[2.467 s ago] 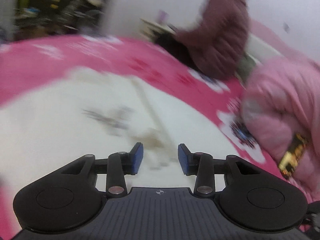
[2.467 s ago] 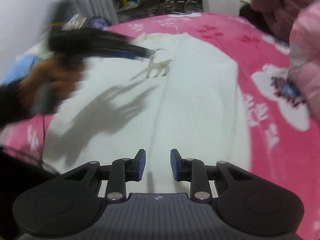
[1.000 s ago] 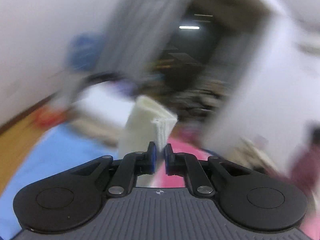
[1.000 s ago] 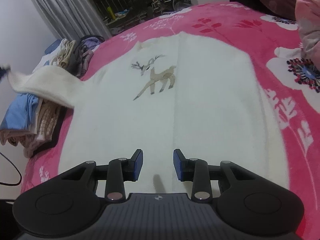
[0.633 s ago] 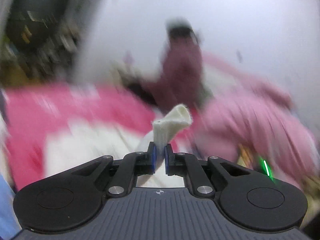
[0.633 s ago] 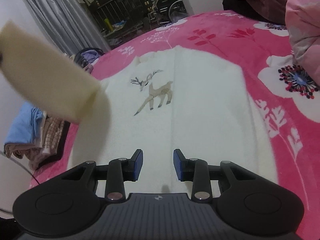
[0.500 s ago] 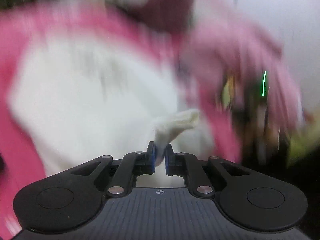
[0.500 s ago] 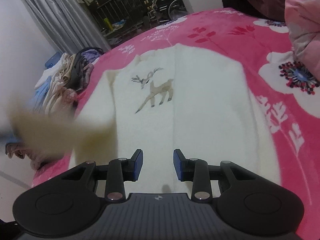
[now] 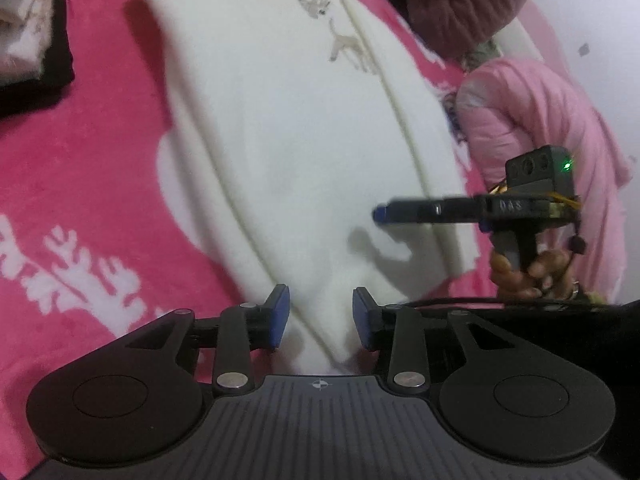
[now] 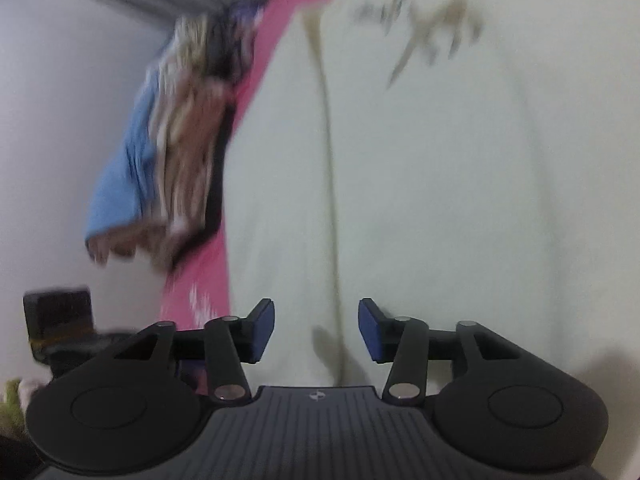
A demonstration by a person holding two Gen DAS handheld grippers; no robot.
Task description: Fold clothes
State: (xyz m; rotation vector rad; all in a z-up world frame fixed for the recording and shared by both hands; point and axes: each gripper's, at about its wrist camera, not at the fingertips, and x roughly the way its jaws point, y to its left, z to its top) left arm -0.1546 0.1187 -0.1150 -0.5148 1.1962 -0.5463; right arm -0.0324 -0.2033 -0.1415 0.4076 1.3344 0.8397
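Observation:
A white sweater with a deer print lies flat on the pink bed cover, its left sleeve folded in over the body. My left gripper is open, its fingers standing either side of the sleeve's cuff end near the hem. My right gripper is open and empty, low over the sweater near its hem; it also shows in the left wrist view, hovering over the sweater's right side. The right wrist view is blurred.
A pile of folded clothes sits at the bed's left edge, also in the left wrist view. A pink padded jacket and a maroon one lie right of the sweater.
My left gripper carried the sleeve across the body, laid it down and opened. My right gripper has swung down closer to the sweater.

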